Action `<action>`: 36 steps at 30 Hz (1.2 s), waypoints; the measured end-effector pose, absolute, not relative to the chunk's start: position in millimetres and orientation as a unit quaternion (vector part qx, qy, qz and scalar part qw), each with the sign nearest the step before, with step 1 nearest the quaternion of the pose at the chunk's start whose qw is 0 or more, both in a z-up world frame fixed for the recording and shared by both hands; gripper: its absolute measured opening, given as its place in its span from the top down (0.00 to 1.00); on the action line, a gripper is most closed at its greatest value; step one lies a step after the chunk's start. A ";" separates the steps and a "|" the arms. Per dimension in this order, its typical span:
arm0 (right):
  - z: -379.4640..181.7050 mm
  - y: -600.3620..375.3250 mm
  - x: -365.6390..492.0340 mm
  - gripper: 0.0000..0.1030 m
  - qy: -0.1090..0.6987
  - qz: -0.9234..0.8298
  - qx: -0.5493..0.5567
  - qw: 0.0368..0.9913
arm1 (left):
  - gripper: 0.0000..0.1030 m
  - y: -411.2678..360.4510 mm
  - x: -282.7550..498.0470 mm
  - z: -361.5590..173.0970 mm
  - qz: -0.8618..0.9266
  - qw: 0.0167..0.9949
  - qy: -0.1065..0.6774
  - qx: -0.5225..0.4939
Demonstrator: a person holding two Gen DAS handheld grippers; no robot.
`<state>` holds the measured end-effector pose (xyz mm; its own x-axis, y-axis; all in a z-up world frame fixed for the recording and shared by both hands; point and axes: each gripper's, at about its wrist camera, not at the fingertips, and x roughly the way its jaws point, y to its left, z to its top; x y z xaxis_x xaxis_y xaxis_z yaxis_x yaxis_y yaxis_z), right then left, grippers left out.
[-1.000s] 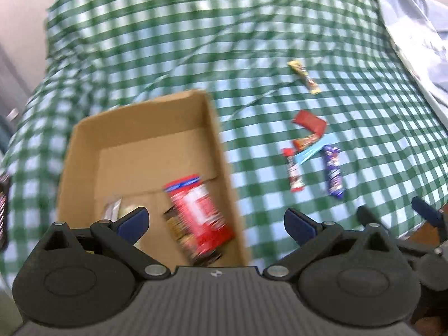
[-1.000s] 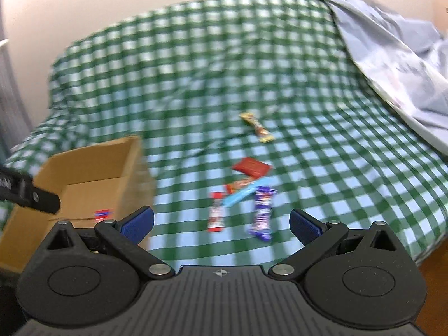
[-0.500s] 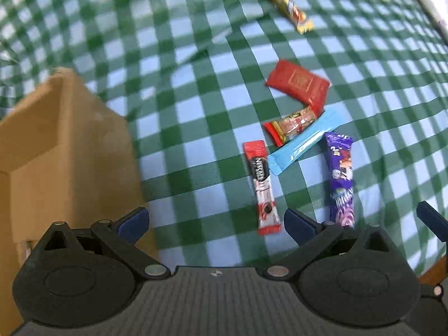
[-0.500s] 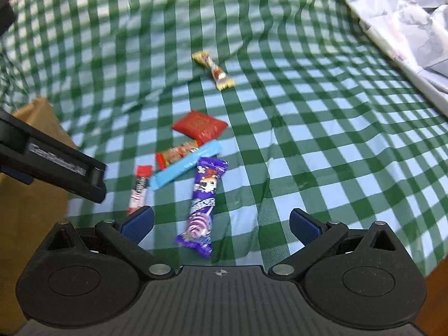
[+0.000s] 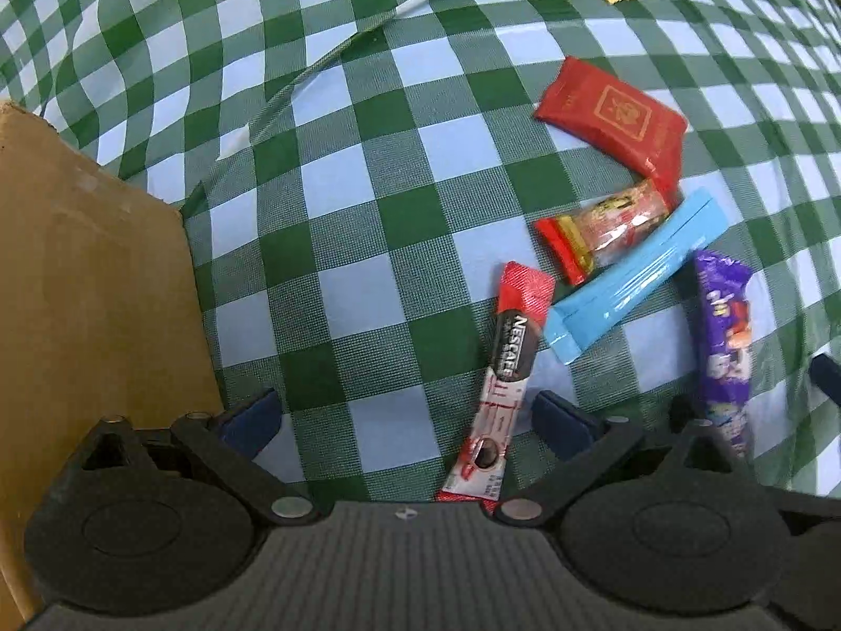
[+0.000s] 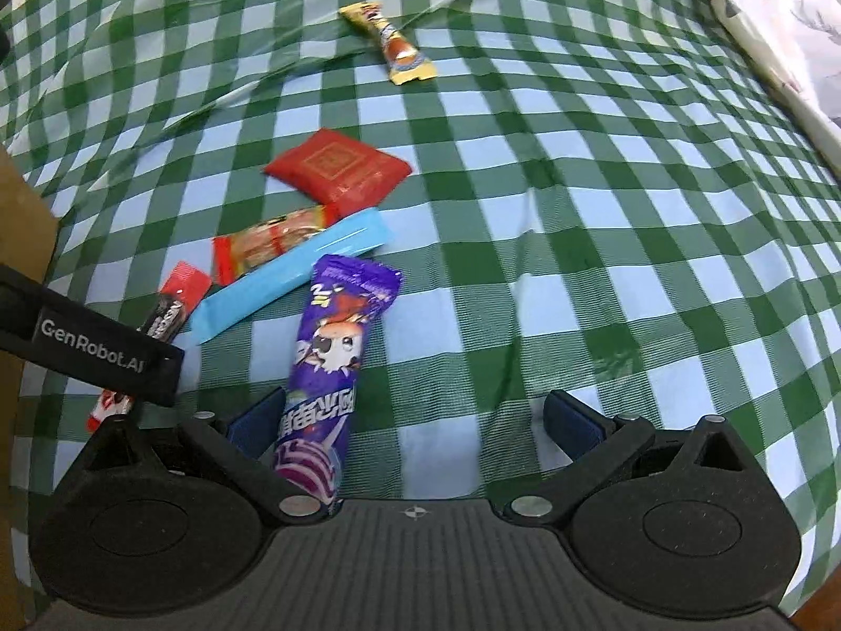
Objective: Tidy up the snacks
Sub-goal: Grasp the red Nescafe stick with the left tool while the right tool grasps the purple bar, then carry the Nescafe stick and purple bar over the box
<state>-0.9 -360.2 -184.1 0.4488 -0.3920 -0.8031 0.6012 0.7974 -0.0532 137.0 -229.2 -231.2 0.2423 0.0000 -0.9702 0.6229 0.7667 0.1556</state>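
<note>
Surface: a green-and-white checked cloth covers everything in view, creased into long folds toward the far side.
Far right edge: a pale printed fabric lies over the cloth's corner.
Box: a cardboard box stands at the left; only its outer wall shows.
Left gripper: fingers spread wide, nothing between the pads, low over the cloth beside the box.
Right gripper: also wide apart and empty, just above the cloth.
Purple wrapper: lying flat, its near end against the right gripper's left finger.
Blue stick pack: slanted, partly under the clear orange snack.
Red packet: flat, just beyond the cluster.
Nescafe stick: between the left gripper's fingers, nearer the right one.
Yellow candy bar: alone, well apart from the cluster, farther back.
</note>
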 end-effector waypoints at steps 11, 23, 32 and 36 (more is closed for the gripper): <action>-170.0 -340.4 -11.8 0.75 0.409 -0.266 0.097 0.868 | 0.90 -219.3 121.4 -188.2 -0.262 0.748 0.564 0.233; -66.1 -297.0 -84.9 0.75 0.293 -0.271 0.117 0.909 | 0.90 -134.8 41.2 -69.6 -0.308 0.794 0.495 0.173; -34.1 -201.1 -132.3 0.75 0.267 -0.180 0.117 0.939 | 0.90 -14.0 -15.0 -24.9 -0.258 0.830 0.466 0.163; -29.0 -145.1 -143.9 0.75 0.280 -0.135 0.105 0.945 | 0.90 45.5 -28.8 -15.1 -0.232 0.840 0.469 0.142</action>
<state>-143.9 -145.1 -29.0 0.8065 -0.1957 -0.5579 0.3132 0.9418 0.1224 -28.8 45.5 -15.1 0.4513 -0.2570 -0.8546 0.5232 0.8519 0.0201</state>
